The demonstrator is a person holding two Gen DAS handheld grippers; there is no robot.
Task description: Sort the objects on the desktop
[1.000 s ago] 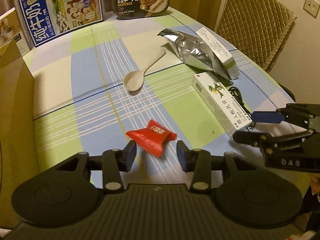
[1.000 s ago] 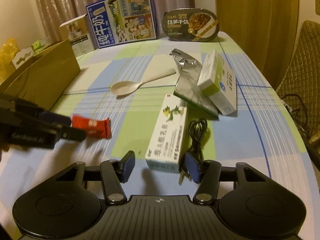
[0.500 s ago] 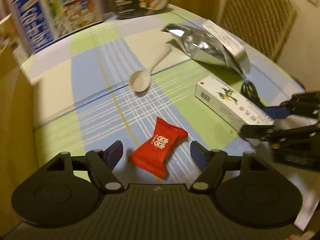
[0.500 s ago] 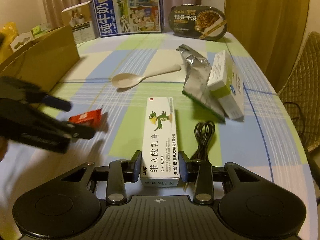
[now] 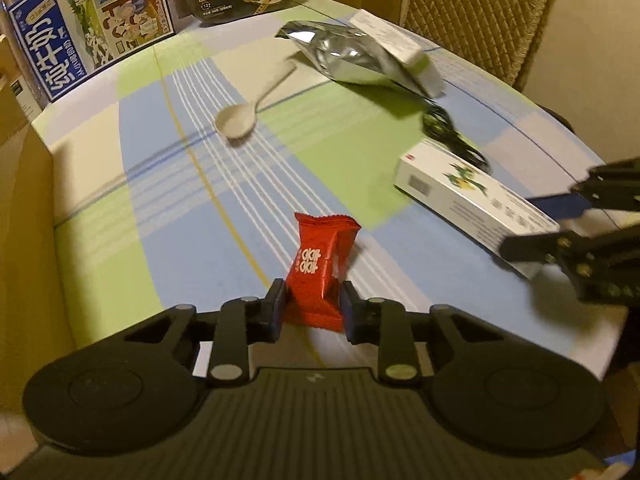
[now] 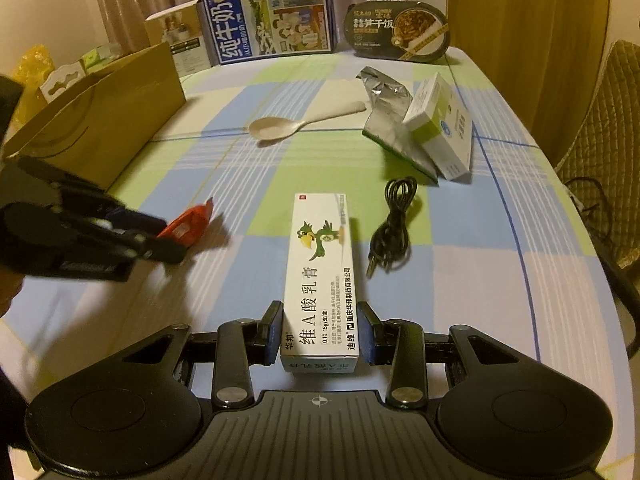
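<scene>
My left gripper (image 5: 313, 307) is shut on a red snack packet (image 5: 320, 268), held just above the checked tablecloth; the packet also shows in the right wrist view (image 6: 187, 226). My right gripper (image 6: 322, 332) is shut on the near end of a long white ointment box (image 6: 320, 276) with a green bird on it. That box also shows in the left wrist view (image 5: 472, 200), lifted, with the right gripper (image 5: 560, 220) around its end.
A beige spoon (image 6: 296, 126), a silver foil pouch (image 6: 390, 120), a white-green box (image 6: 442, 128) and a coiled black cable (image 6: 392, 224) lie on the table. A brown cardboard box (image 6: 100, 120) stands at left. A milk carton (image 6: 268, 12) and meal tray (image 6: 400, 28) stand at the back.
My left gripper closed on the red packet and raised it. My right gripper closed on the ointment box's end and lifted it; the box now lies in line with the fingers.
</scene>
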